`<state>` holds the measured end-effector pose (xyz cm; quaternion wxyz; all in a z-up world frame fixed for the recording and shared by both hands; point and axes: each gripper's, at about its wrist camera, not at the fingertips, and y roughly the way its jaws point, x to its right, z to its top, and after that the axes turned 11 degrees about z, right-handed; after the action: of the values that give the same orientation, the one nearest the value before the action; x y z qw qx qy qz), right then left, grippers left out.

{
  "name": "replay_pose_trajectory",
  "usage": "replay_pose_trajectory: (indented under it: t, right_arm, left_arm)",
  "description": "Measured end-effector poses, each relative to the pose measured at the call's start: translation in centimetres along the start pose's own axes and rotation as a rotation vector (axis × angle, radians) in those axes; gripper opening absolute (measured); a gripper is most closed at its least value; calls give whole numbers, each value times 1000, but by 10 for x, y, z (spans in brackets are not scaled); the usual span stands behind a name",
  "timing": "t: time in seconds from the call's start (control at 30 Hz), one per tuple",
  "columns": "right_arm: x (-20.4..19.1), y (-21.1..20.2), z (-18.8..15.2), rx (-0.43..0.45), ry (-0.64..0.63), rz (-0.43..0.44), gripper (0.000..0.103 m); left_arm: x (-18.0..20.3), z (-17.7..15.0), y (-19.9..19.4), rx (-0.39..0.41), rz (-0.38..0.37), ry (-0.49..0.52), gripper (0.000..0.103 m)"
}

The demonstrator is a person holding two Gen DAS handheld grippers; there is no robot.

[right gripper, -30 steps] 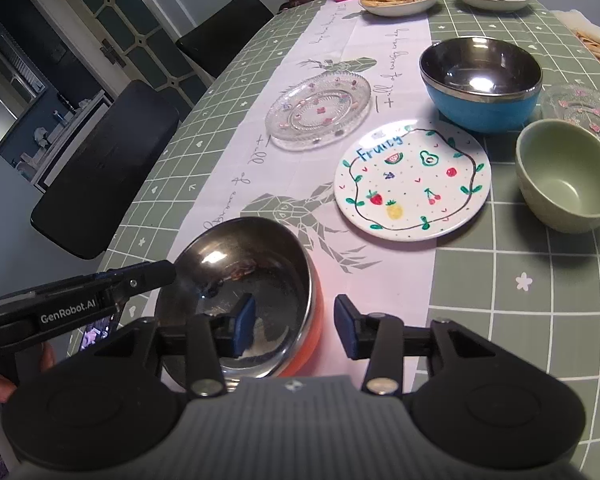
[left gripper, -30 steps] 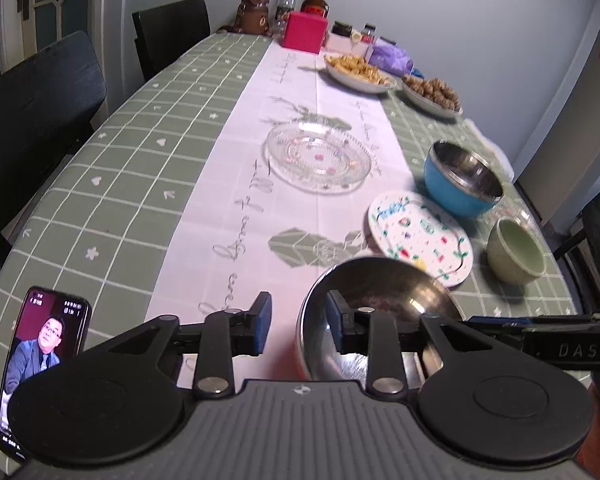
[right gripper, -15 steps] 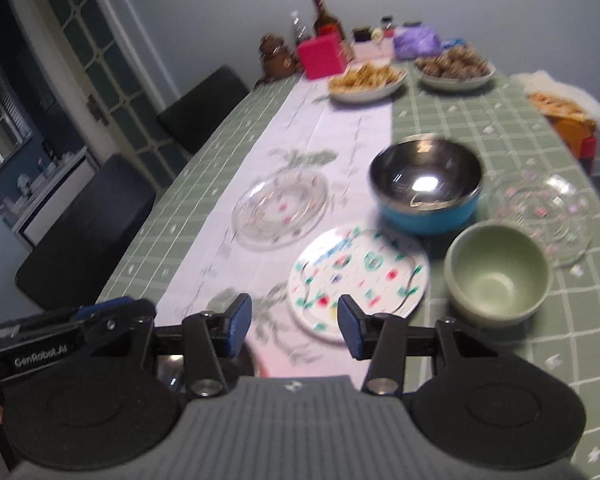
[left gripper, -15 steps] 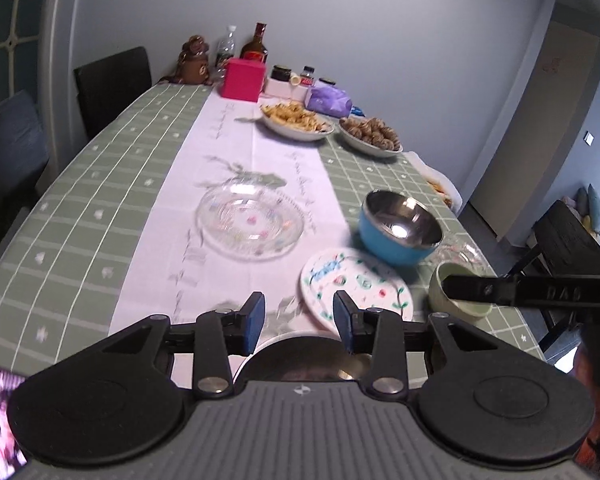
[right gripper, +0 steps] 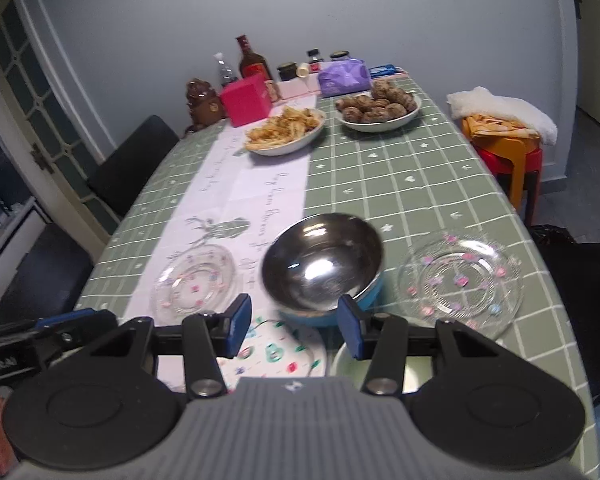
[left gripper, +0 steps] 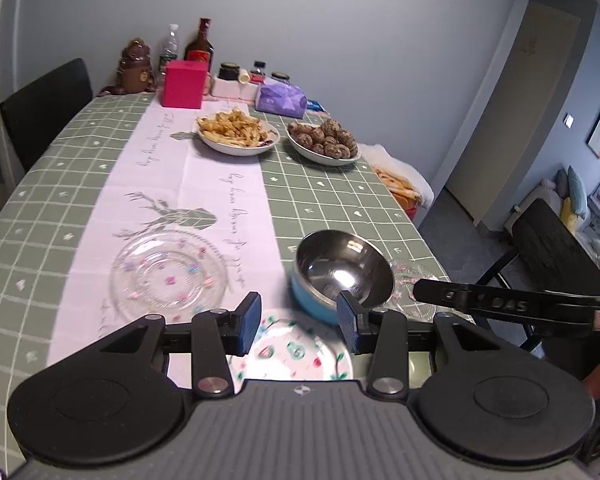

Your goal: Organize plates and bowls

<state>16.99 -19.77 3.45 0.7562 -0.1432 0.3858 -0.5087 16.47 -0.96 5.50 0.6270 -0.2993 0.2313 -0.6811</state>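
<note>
Both grippers tip down over the green checked worktop [left gripper: 332,196]. The left gripper [left gripper: 298,328] has just been opening its blue fingers [left gripper: 249,322]; nothing sits between them. The right gripper [right gripper: 294,330] is open and empty too. The shiny metal bowl with a blue outside [right gripper: 324,264] stands between two clear glass plates [right gripper: 460,280], with the white fruit-picture plate [right gripper: 276,354] just in front. The orange-sided metal bowl seen a second ago is gone from view.
</note>
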Motion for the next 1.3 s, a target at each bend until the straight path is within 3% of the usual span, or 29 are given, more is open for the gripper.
replay_pose_trajectory:
  t: [0.1, 0.33, 0.53, 0.93, 1.07, 1.3]
  right_arm:
    - [18, 14, 12, 1, 37, -11, 48]
    - [47, 48, 27, -44, 97, -36, 48]
    - [64, 65, 36, -63, 133, -47, 47]
    - [84, 103, 31, -144, 218, -29, 30]
    - [85, 108, 28, -164, 227, -42, 24]
    - [85, 109, 24, -175, 241, -45, 14]
  left_arm:
    - [12, 14, 22, -34, 8, 13, 48]
    - [22, 34, 84, -128, 14, -68, 48]
    - [36, 42, 121, -95, 85, -4, 48]
    - [35, 30, 171, -200, 101, -28, 47]
    - [36, 25, 178, -230, 108, -12, 37]
    - [40, 22, 179, -241, 137, 10, 8]
